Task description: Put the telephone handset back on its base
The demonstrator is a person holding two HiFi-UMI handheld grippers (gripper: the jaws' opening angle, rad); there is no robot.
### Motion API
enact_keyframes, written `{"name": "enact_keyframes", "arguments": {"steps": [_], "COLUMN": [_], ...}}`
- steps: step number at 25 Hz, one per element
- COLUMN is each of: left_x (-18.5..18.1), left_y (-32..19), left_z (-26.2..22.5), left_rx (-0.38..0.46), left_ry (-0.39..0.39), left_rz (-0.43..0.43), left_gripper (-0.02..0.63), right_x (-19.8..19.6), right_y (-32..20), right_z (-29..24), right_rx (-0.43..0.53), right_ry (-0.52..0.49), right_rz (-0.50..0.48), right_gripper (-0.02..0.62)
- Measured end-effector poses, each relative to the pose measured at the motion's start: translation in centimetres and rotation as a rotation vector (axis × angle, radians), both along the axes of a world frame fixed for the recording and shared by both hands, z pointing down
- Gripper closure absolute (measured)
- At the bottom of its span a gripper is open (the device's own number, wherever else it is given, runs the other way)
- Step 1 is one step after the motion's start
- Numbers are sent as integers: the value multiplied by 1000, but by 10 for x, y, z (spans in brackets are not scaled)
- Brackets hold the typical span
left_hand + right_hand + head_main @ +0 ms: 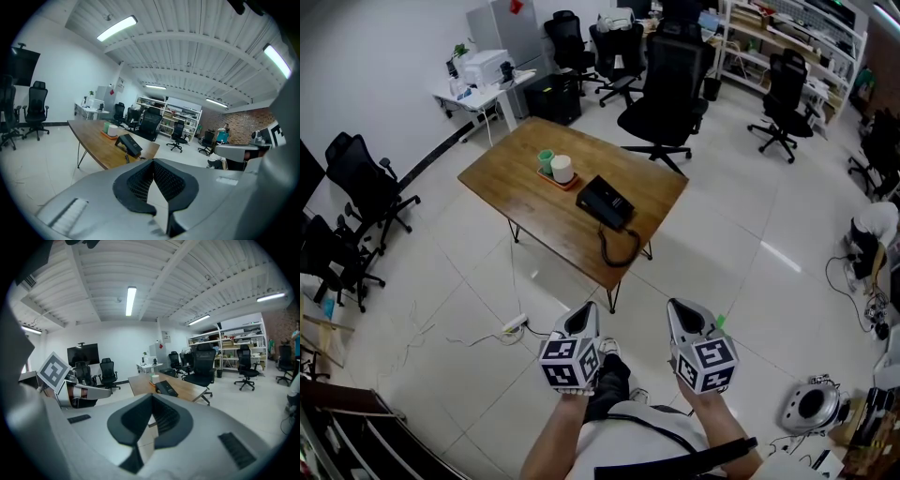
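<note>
- My left gripper [581,319] and my right gripper [682,314] are both clenched on nothing. Each has its jaws tip to tip. I hold them side by side, aimed slightly downward over the floor.
- The telephone [605,201] sits well ahead of both tools, near the end of the wooden table [516,183] that is closest to them. Its curly cord [619,247] loops over the table edge on my side.
- From back here the phone reads as one dark wedge, so I can't tell whether the handset lies in its cradle or beside the base.
- If it is seated, this fits standing back from a settled phone. If it is off, this fits standing short of the pickup.
- I judge the careful thing is to read the cradle clearly before committing either jaw to anything.
- The cord is the risk. It hangs on the side nearest my tools, and a snag there could drag the whole base.
- A white cup [562,169] and a green cup [546,160] stand just beyond the phone, to the left of my left tool's line. Any reach should stay on the near side of them.
</note>
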State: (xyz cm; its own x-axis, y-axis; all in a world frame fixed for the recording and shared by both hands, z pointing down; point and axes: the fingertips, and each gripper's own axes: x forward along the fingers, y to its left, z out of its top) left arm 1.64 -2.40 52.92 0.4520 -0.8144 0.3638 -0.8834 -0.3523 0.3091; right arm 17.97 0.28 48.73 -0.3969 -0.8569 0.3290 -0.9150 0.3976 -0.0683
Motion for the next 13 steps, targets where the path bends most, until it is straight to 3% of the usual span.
{"name": "enact_keyframes", "arguments": {"steps": [13], "left_x": [0], "left_y": [-9], "left_z": [-4], "left_rx": [0], "left_ry": [22], "left_rz": [-1], "left_gripper": [600], "right_x": [1], "right_y": [-8], "right_z": [-5], "right_rx": [16], "right_ry": [-8], "right_rz": [4], "right_gripper": [592]}}
